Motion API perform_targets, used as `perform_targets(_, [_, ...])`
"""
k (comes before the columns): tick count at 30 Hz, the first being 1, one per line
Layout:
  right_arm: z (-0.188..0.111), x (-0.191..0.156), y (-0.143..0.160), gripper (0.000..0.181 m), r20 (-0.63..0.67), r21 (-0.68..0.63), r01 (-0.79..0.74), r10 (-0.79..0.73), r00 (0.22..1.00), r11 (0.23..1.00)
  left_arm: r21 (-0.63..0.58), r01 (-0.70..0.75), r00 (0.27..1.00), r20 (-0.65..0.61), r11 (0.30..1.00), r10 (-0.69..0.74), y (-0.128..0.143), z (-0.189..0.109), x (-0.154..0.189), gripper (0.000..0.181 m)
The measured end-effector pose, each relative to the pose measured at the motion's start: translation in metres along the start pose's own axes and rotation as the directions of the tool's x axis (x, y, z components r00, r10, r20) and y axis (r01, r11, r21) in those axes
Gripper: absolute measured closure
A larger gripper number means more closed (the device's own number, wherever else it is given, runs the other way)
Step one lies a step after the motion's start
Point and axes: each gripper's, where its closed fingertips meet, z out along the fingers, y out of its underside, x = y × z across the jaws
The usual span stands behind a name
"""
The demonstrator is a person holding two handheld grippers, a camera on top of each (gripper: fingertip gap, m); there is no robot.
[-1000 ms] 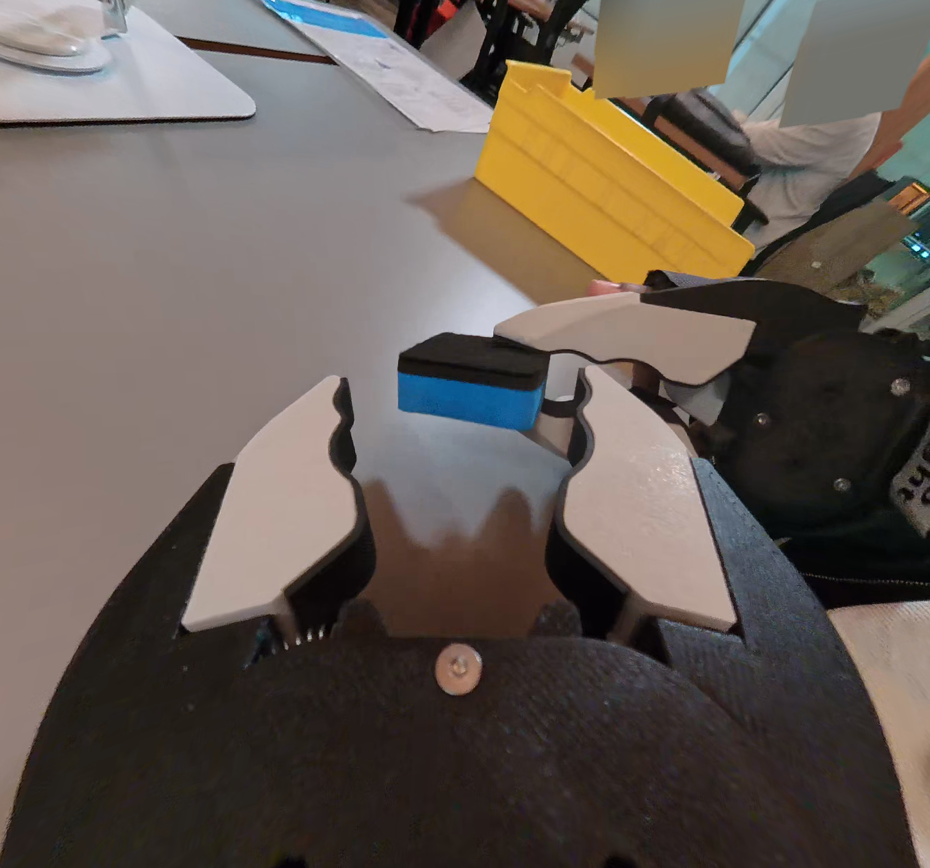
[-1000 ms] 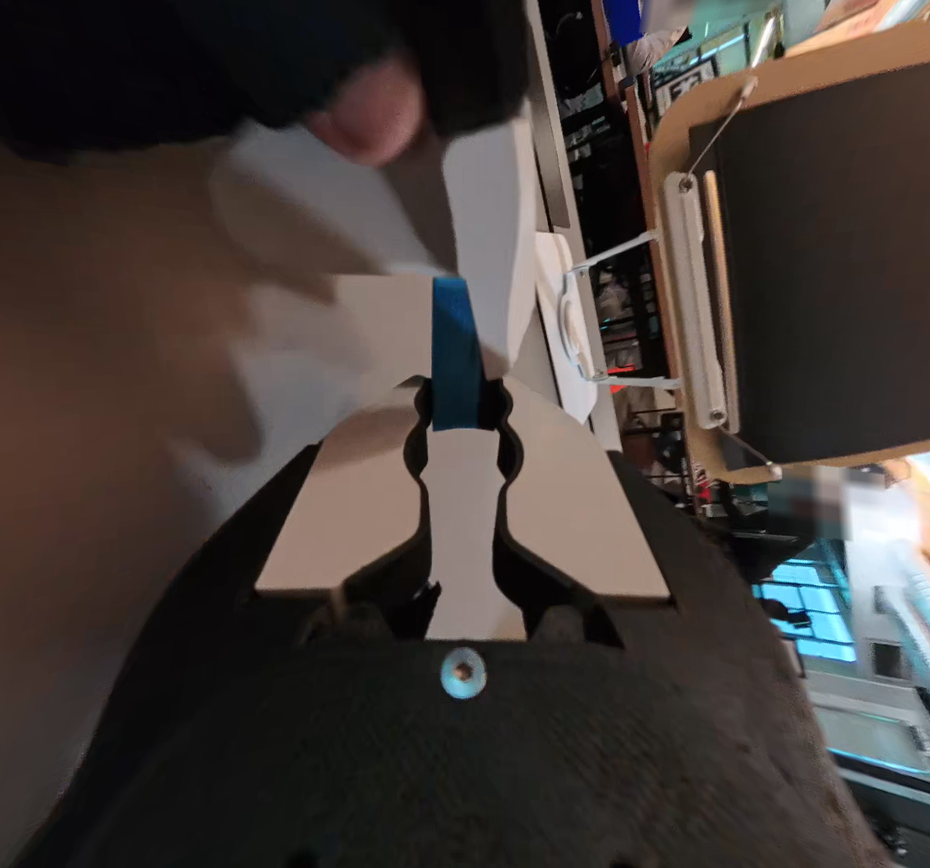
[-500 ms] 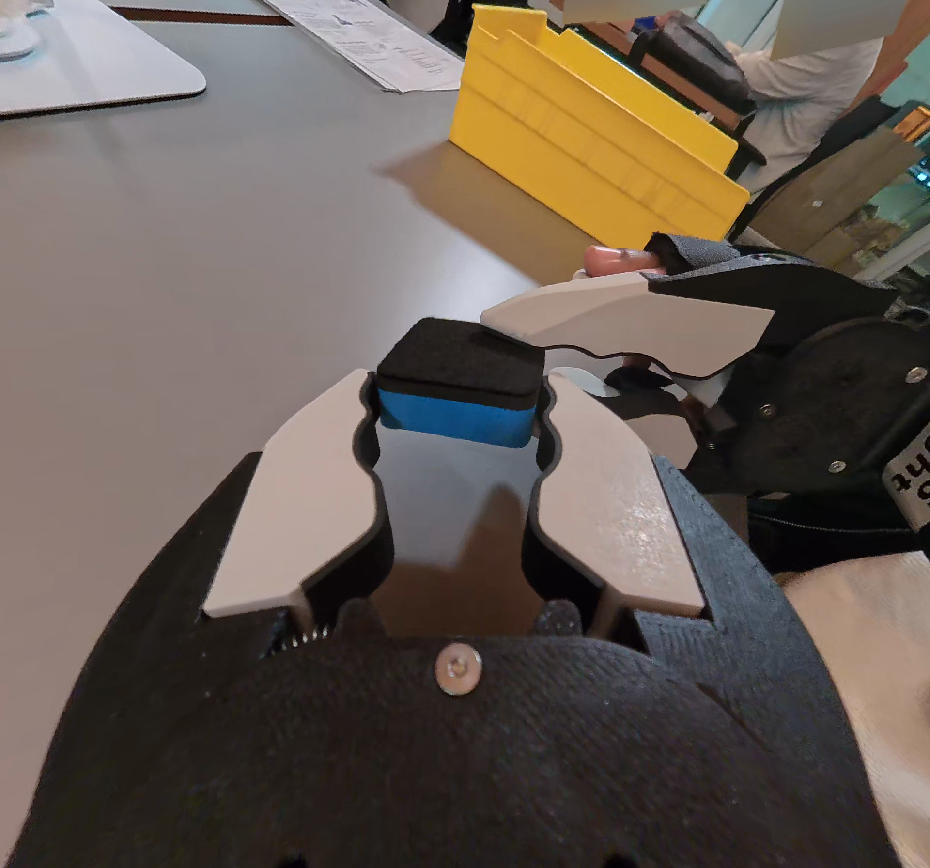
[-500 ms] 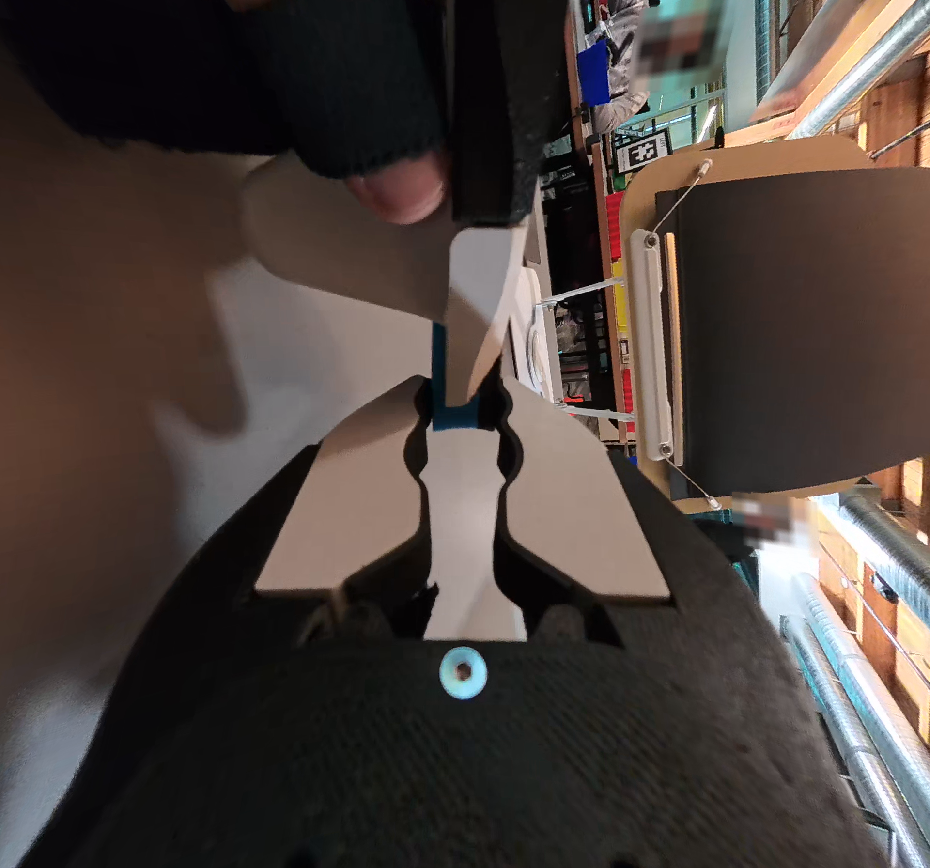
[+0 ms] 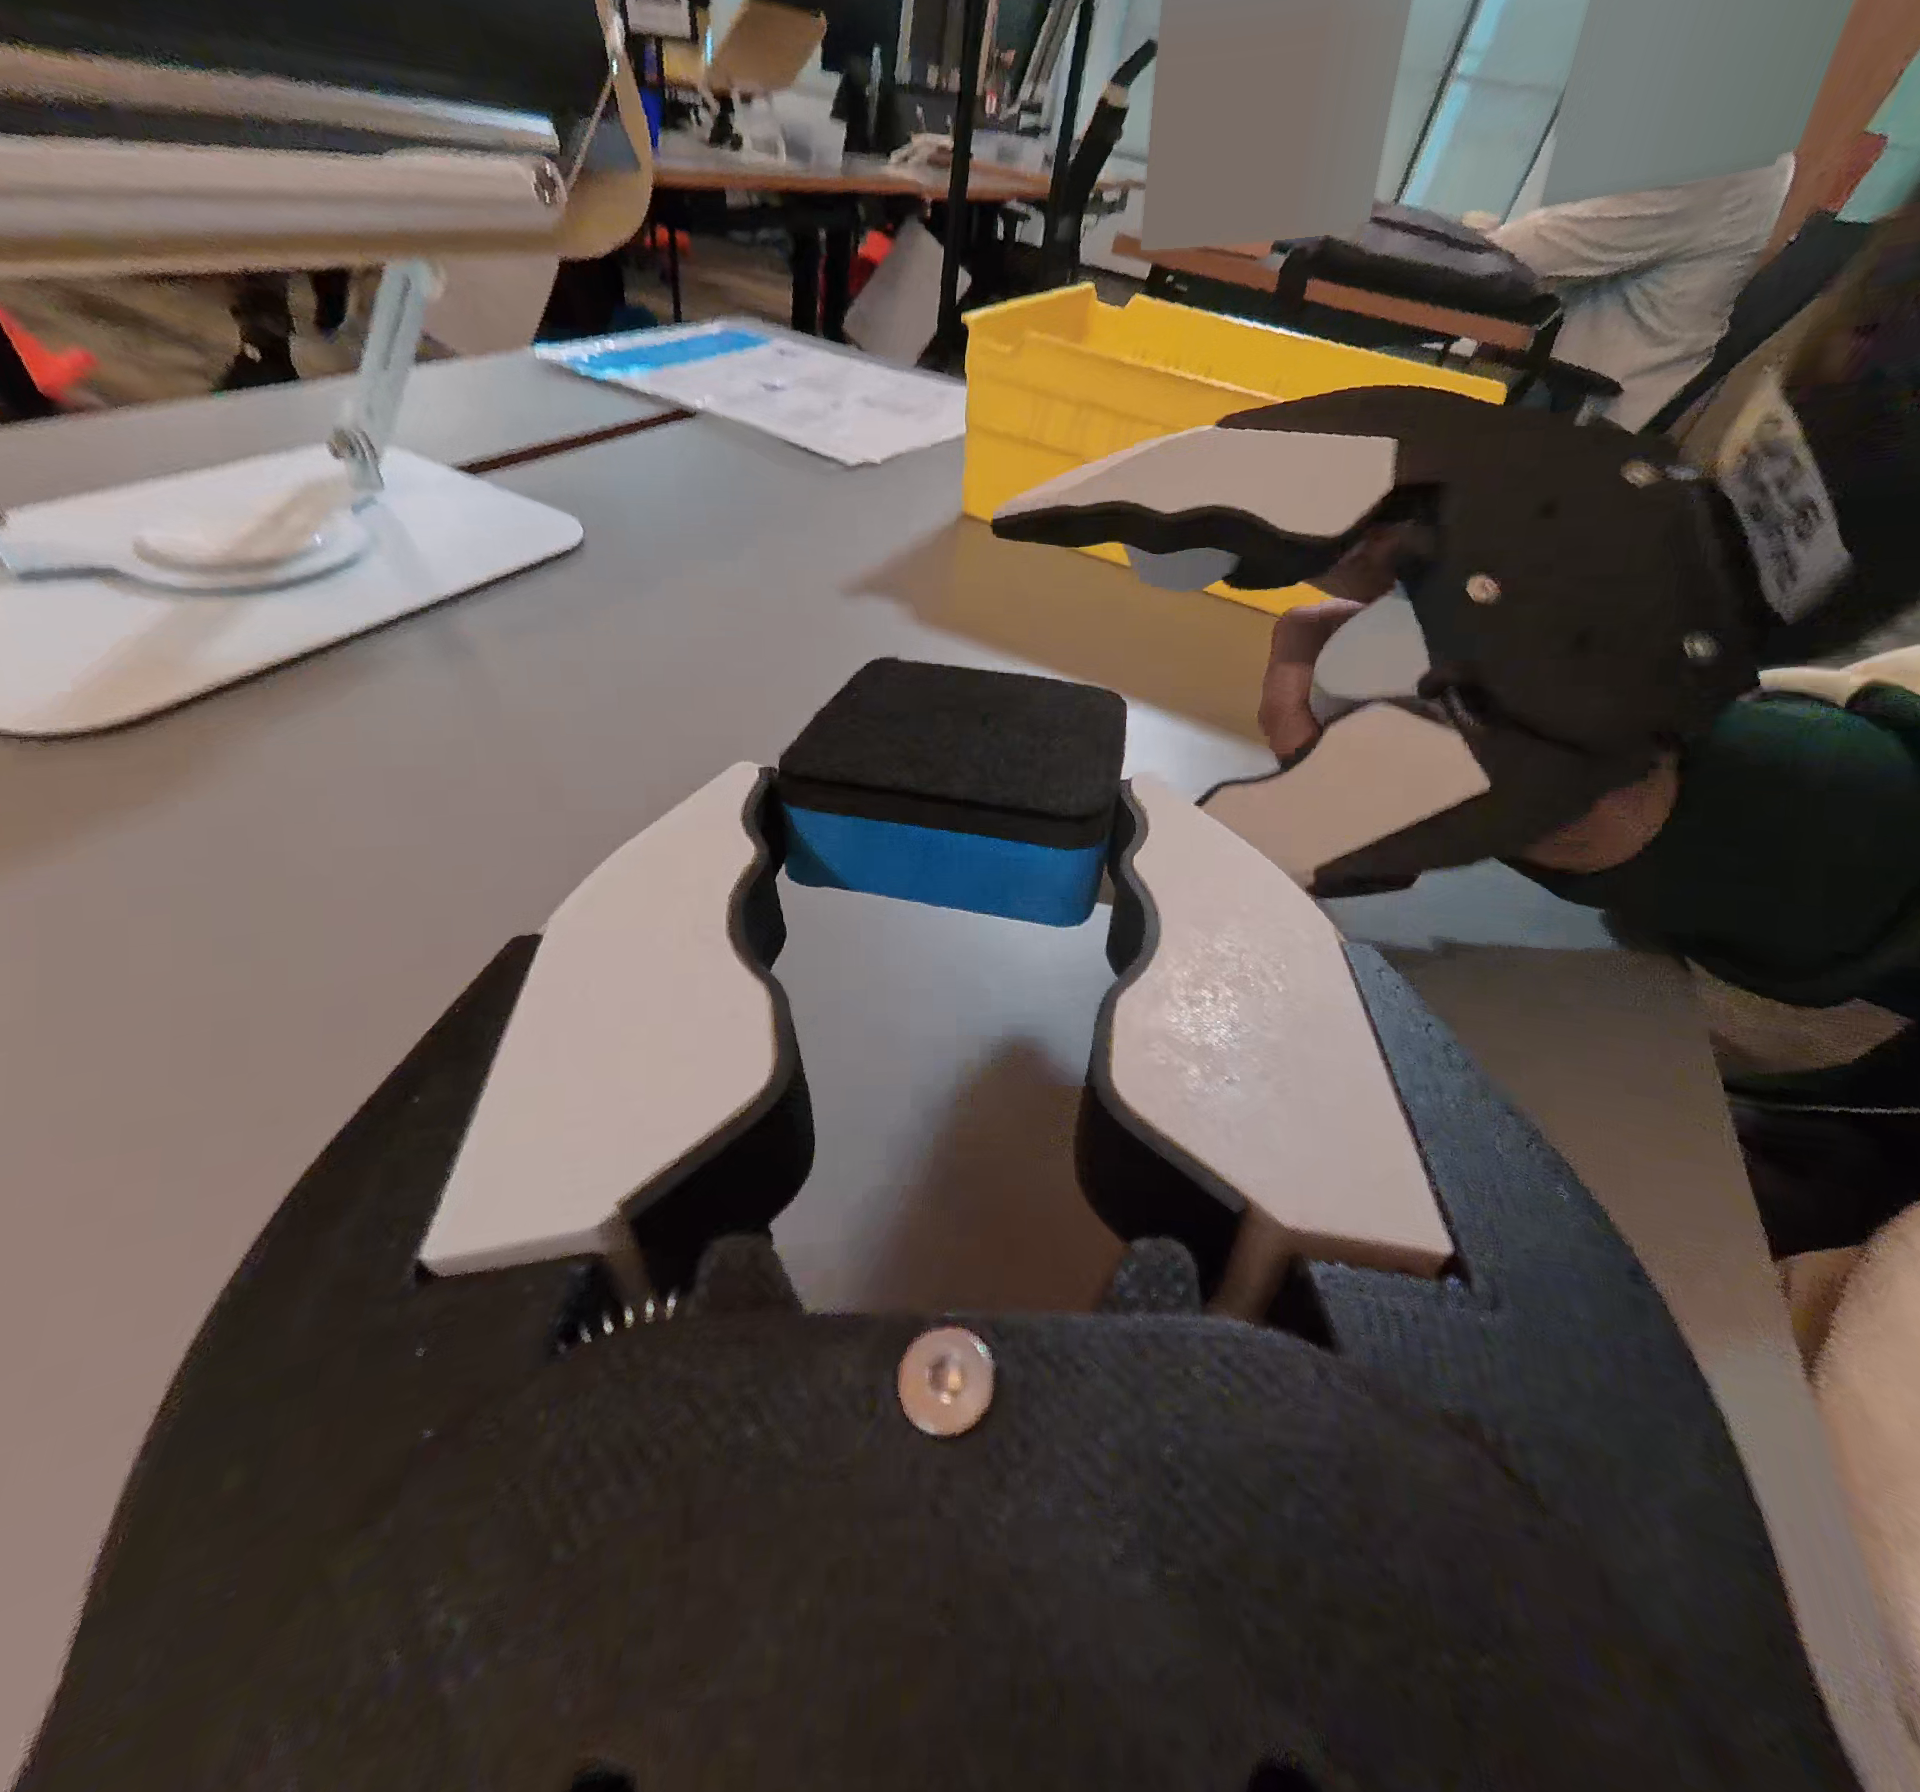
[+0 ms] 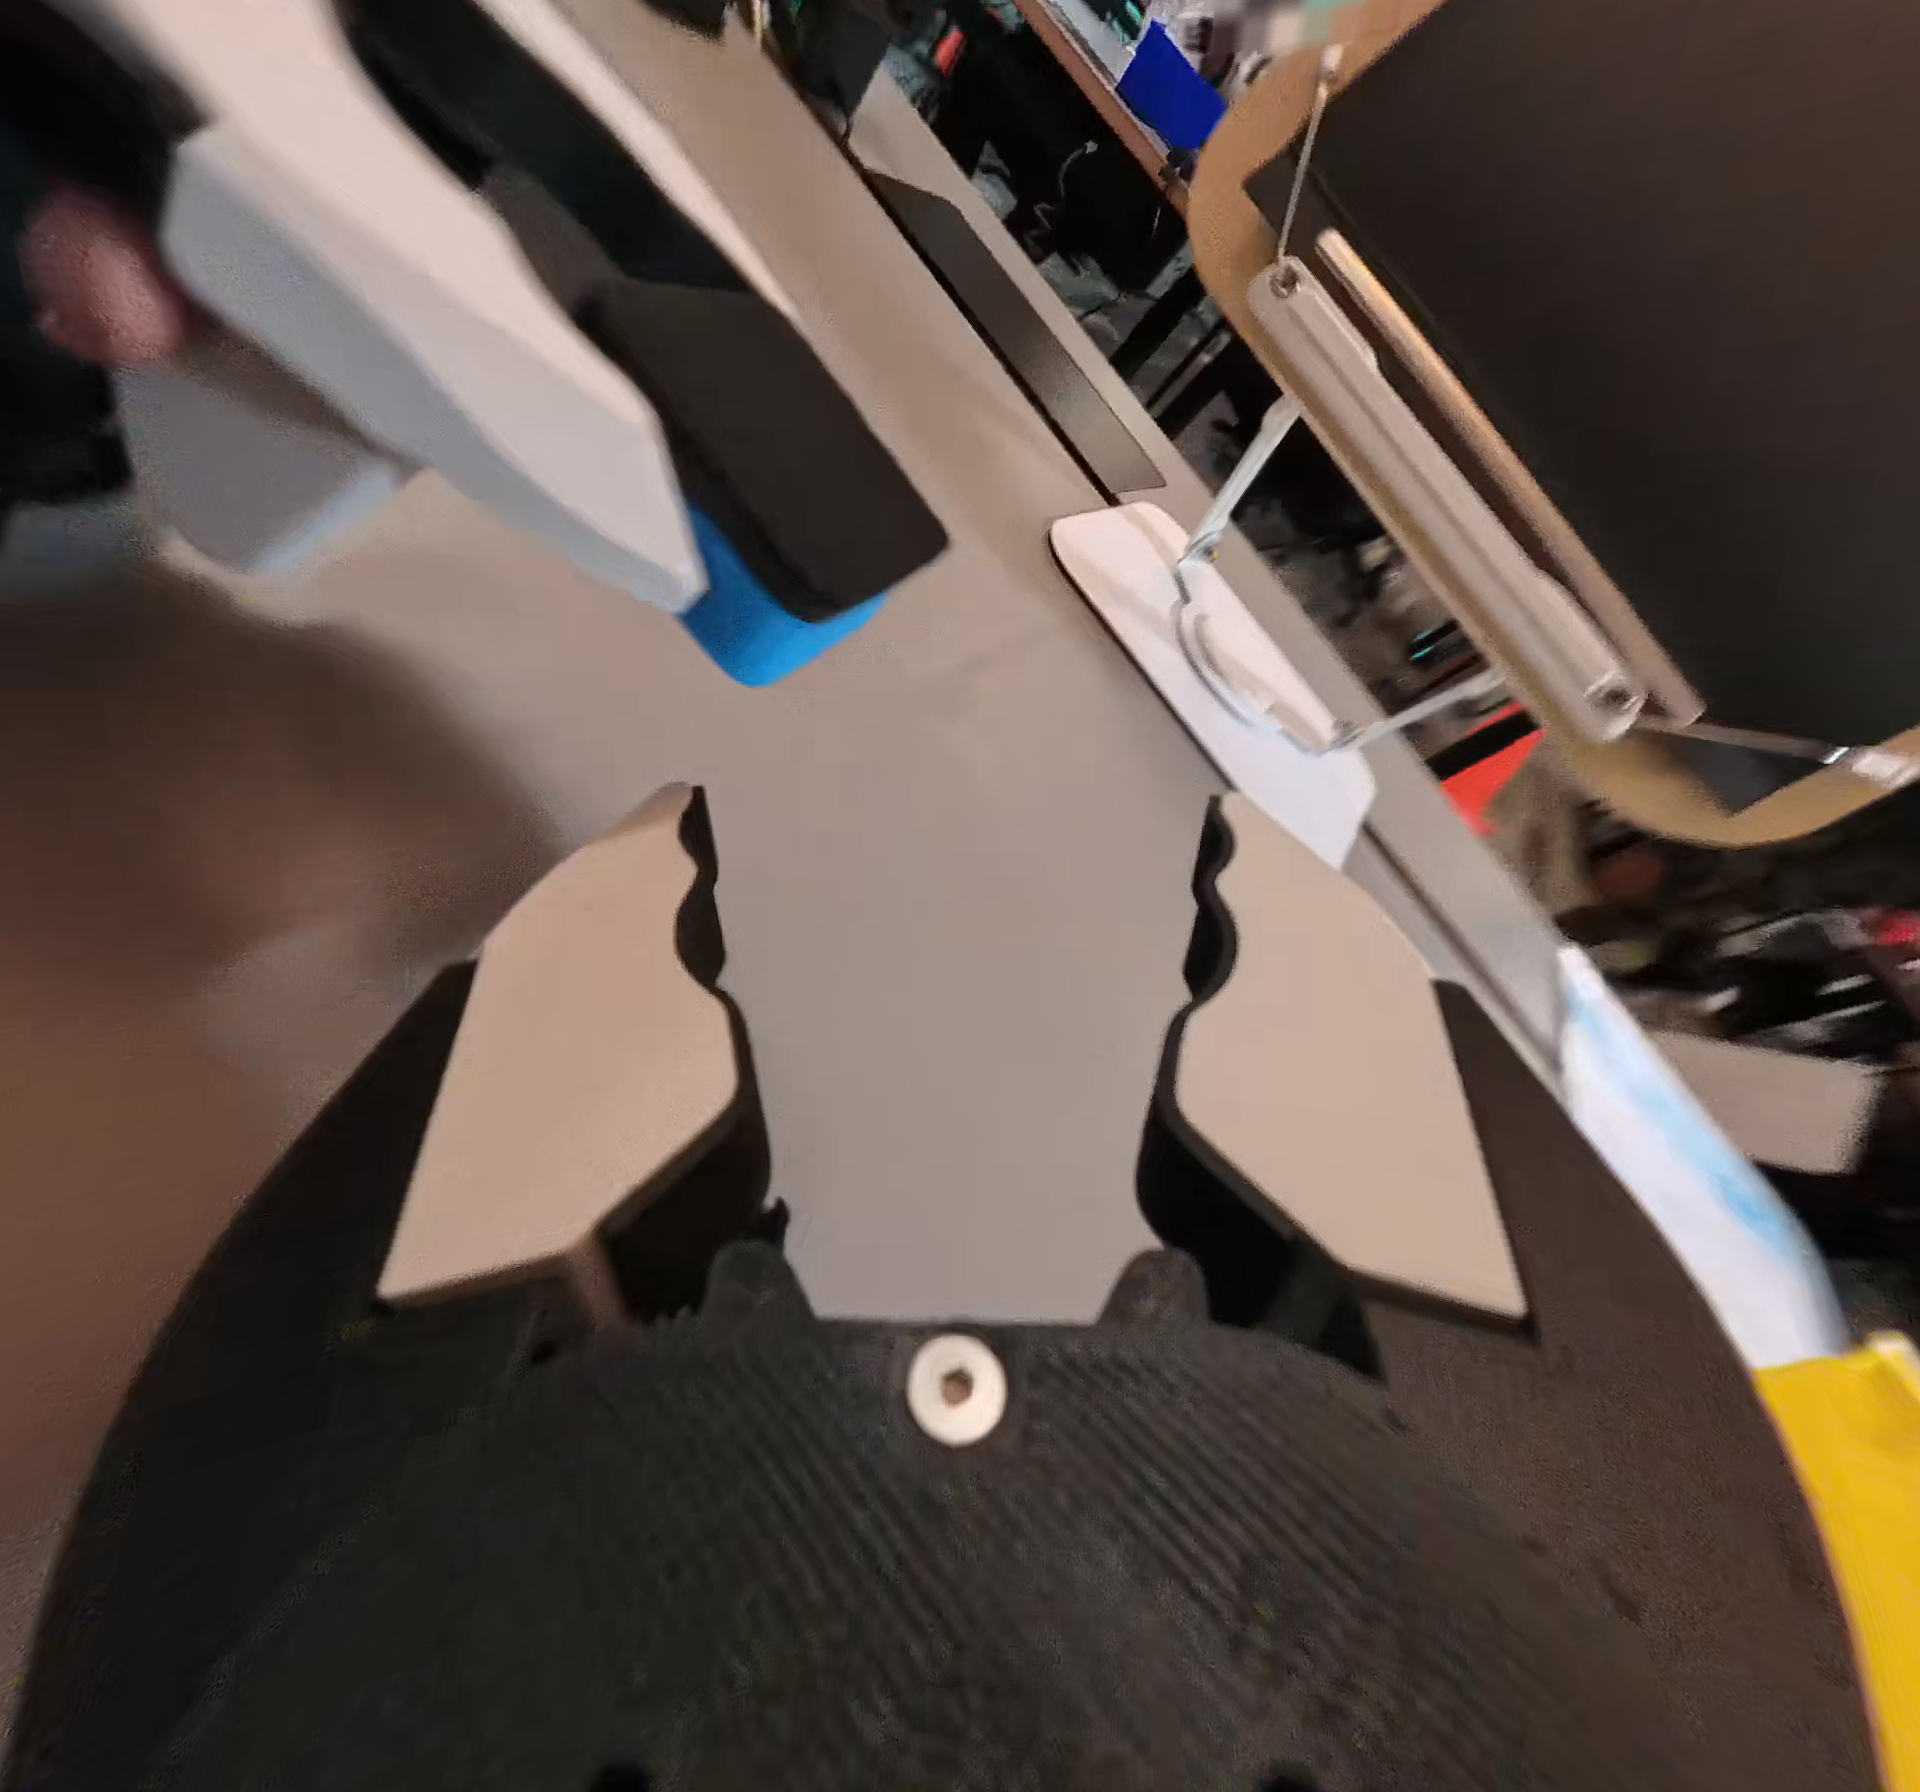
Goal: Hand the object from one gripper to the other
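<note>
The object is a small foam block (image 5: 940, 807) with a black top and a blue lower layer. My left gripper (image 5: 943, 797) is shut on it, one finger on each side, and holds it a little above the grey table (image 5: 312, 859). My right gripper (image 5: 1158, 703) shows to the right in the left wrist view, jaws wide apart and clear of the block. In the right wrist view my right gripper (image 6: 948, 828) is open and empty. Beyond it the block (image 6: 790, 630) sits against a finger (image 6: 416, 371) of the left gripper.
A yellow bin (image 5: 1091, 412) stands on the table behind the right gripper. A white stand base (image 5: 260, 558) carrying a dark screen is at the left, with printed sheets (image 5: 758, 381) behind. People sit at the far right. The grippers' ends are close to 6 cm from one another.
The left gripper closed on the block. The right gripper, which held it before, has opened, let go and drawn back to the right. The left gripper alone holds the block now.
</note>
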Motion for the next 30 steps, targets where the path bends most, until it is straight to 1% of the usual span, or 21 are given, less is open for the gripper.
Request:
perform_targets(2, [-0.001, 0.007, -0.001, 0.086, 0.049, 0.035, -0.169, 0.168, 0.985, 0.985, 0.027, -0.047, 0.999, 0.004, 0.999, 0.047, -0.005, -0.003, 0.000, 0.120])
perform_targets(4, [-0.003, 0.014, -0.003, 0.082, 0.100, 0.073, -0.332, 0.324, 0.941, 0.940, 0.049, -0.095, 0.995, 0.006, 0.994, 0.095, -0.009, -0.005, 0.001, 0.120])
perform_targets(6, [-0.006, 0.014, -0.008, 0.088, 0.218, 0.099, -0.500, 0.472, 0.855, 0.860, 0.074, -0.172, 0.985, 0.008, 0.982, 0.172, -0.014, -0.006, 0.006, 0.120])
perform_targets(8, [-0.009, 0.014, -0.013, 0.093, 0.333, 0.095, -0.654, 0.596, 0.731, 0.750, 0.079, -0.269, 0.963, 0.011, 0.960, 0.269, -0.017, -0.006, 0.012, 0.120])
perform_targets(9, [-0.013, 0.011, -0.018, 0.104, 0.414, 0.086, -0.722, 0.635, 0.652, 0.686, 0.075, -0.320, 0.947, 0.014, 0.944, 0.320, -0.016, -0.005, 0.015, 0.120])
perform_targets(10, [-0.017, 0.008, -0.024, 0.115, 0.502, 0.053, -0.789, 0.666, 0.551, 0.612, 0.069, -0.369, 0.929, 0.011, 0.927, 0.369, -0.015, -0.004, 0.018, 0.120])
perform_targets(11, [-0.021, 0.005, -0.029, 0.119, 0.583, -0.004, -0.848, 0.691, 0.428, 0.529, 0.057, -0.409, 0.912, 0.010, 0.911, 0.409, -0.013, -0.003, 0.021, 0.120])
perform_targets(13, [-0.029, 0.001, -0.038, 0.127, 0.710, -0.148, -0.921, 0.687, 0.155, 0.360, 0.049, -0.473, 0.881, -0.002, 0.880, 0.473, -0.010, 0.000, 0.027, 0.120])
perform_targets(14, [-0.031, 0.000, -0.040, 0.127, 0.737, -0.223, -0.933, 0.676, 0.030, 0.283, 0.056, -0.492, 0.870, -0.007, 0.869, 0.493, -0.010, 0.001, 0.030, 0.120])
perform_targets(15, [-0.033, 0.000, -0.042, 0.127, 0.751, -0.281, -0.935, 0.656, -0.074, 0.217, 0.068, -0.503, 0.863, -0.015, 0.862, 0.505, -0.011, 0.001, 0.033, 0.120])
perform_targets(16, [-0.034, -0.001, -0.043, 0.126, 0.758, -0.326, -0.930, 0.635, -0.150, 0.169, 0.079, -0.507, 0.860, -0.024, 0.858, 0.510, -0.012, 0.001, 0.036, 0.121])
perform_targets(17, [-0.035, -0.002, -0.044, 0.127, 0.761, -0.357, -0.923, 0.618, -0.198, 0.145, 0.091, -0.512, 0.856, -0.030, 0.854, 0.517, -0.013, 0.002, 0.038, 0.121])
perform_targets(18, [-0.036, -0.005, -0.046, 0.128, 0.764, -0.380, -0.914, 0.606, -0.221, 0.146, 0.101, -0.516, 0.853, -0.035, 0.851, 0.521, -0.013, 0.001, 0.040, 0.121])
perform_targets(19, [-0.038, -0.010, -0.047, 0.129, 0.767, -0.395, -0.903, 0.602, -0.223, 0.169, 0.104, -0.517, 0.852, -0.039, 0.850, 0.523, -0.013, 0.002, 0.041, 0.121])
perform_targets(21, [-0.039, -0.022, -0.050, 0.133, 0.773, -0.412, -0.880, 0.601, -0.202, 0.235, 0.110, -0.513, 0.853, -0.048, 0.852, 0.520, -0.013, 0.002, 0.043, 0.121])
perform_targets(23, [-0.041, -0.029, -0.053, 0.142, 0.780, -0.419, -0.868, 0.596, -0.193, 0.267, 0.118, -0.509, 0.854, -0.054, 0.853, 0.517, -0.014, 0.002, 0.045, 0.120])
perform_targets(25, [-0.041, -0.031, -0.053, 0.154, 0.778, -0.423, -0.865, 0.597, -0.195, 0.269, 0.123, -0.504, 0.856, -0.060, 0.855, 0.514, -0.014, 0.002, 0.046, 0.121])
perform_targets(29, [-0.040, -0.026, -0.052, 0.156, 0.779, -0.417, -0.874, 0.594, -0.202, 0.250, 0.114, -0.481, 0.870, -0.065, 0.870, 0.489, -0.013, 0.003, 0.046, 0.120])
perform_targets(30, [-0.041, -0.023, -0.053, 0.156, 0.783, -0.403, -0.883, 0.589, -0.198, 0.240, 0.115, -0.464, 0.879, -0.061, 0.879, 0.472, -0.014, 0.004, 0.045, 0.114])
